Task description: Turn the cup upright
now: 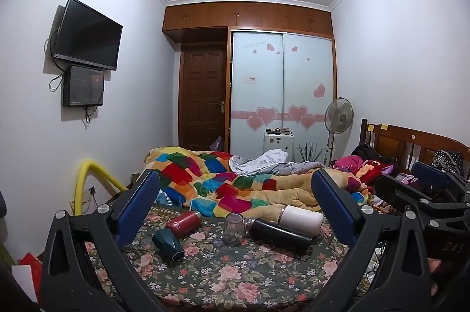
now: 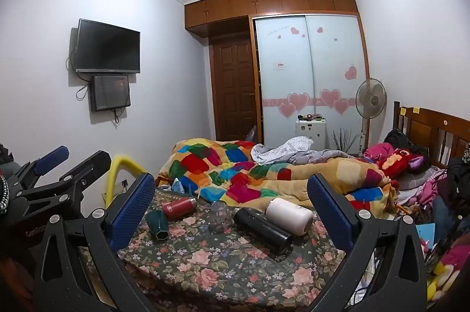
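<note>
Several cups and flasks lie on a floral-cloth table (image 1: 235,276): a dark green faceted cup (image 1: 168,244) on its side, a red flask (image 1: 183,220), a black flask (image 1: 279,232) and a white flask (image 1: 299,219), all lying down. A clear glass cup (image 1: 233,228) stands among them, mouth down as far as I can tell. They also show in the right wrist view: green cup (image 2: 157,224), glass cup (image 2: 219,216). My left gripper (image 1: 235,212) is open and empty, short of the table. My right gripper (image 2: 232,209) is open and empty too.
A bed with a patchwork quilt (image 1: 235,185) lies behind the table. A yellow tube (image 1: 88,182) stands at the left. The right gripper (image 1: 434,194) shows at the left view's right edge. A fan (image 1: 337,118), wardrobe and door stand at the back.
</note>
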